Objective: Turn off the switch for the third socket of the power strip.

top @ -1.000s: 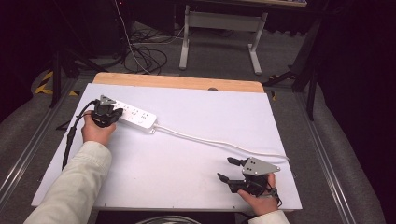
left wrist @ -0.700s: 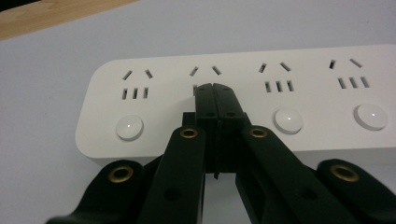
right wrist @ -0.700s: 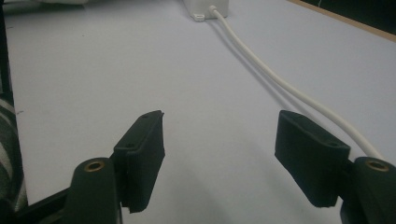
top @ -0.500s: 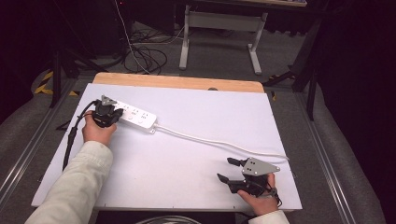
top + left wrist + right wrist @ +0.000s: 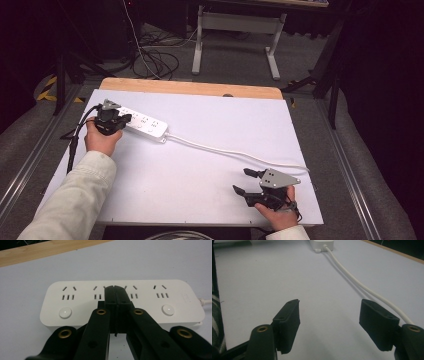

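A white power strip lies at the table's far left, its white cable running right across the white tabletop. My left gripper is shut, its tips resting together on top of the strip's left part. In the left gripper view the closed tips sit over the socket row of the strip, between two round buttons. My right gripper stands open near the front right edge with nothing between its jaws. The right gripper looks along the cable toward the strip's end.
A wooden strip borders the table's far edge. Beyond it, cables lie on the floor beside a grey metal stand. Metal rails flank the table on both sides.
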Motion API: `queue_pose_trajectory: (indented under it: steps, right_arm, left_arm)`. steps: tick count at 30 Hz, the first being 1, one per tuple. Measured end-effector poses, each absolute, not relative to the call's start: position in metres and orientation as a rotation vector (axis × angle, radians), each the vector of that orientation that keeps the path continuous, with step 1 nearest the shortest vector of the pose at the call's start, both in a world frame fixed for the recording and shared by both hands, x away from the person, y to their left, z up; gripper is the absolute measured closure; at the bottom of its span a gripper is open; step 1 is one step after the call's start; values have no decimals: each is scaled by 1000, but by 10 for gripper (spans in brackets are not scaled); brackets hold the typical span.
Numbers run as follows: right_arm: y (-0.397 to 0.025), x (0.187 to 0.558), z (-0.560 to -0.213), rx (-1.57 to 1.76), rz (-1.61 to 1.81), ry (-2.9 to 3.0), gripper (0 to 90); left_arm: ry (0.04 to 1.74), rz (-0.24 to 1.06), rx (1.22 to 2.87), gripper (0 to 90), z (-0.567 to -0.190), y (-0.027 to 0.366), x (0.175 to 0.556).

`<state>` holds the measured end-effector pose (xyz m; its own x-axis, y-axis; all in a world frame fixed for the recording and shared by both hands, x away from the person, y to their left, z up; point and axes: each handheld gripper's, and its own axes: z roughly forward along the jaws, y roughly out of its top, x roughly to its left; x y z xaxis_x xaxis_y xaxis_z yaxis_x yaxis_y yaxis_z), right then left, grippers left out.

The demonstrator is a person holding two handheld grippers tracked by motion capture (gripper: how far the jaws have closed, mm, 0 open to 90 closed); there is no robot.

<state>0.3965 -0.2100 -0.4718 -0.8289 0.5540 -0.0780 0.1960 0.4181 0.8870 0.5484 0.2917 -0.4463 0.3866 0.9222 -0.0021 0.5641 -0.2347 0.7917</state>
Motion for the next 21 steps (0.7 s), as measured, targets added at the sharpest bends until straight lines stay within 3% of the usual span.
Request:
queue_pose_trajectory:
  steps: [17,21]
  right_arm:
    - [-210,397,-472,647,1377,2316,334]
    - [-210,397,-472,651,1377,2317,334]
  left_arm:
    - [1250,604,1868,897,-429,296,538]
    - [1208,582,1836,750,-421,293,531]
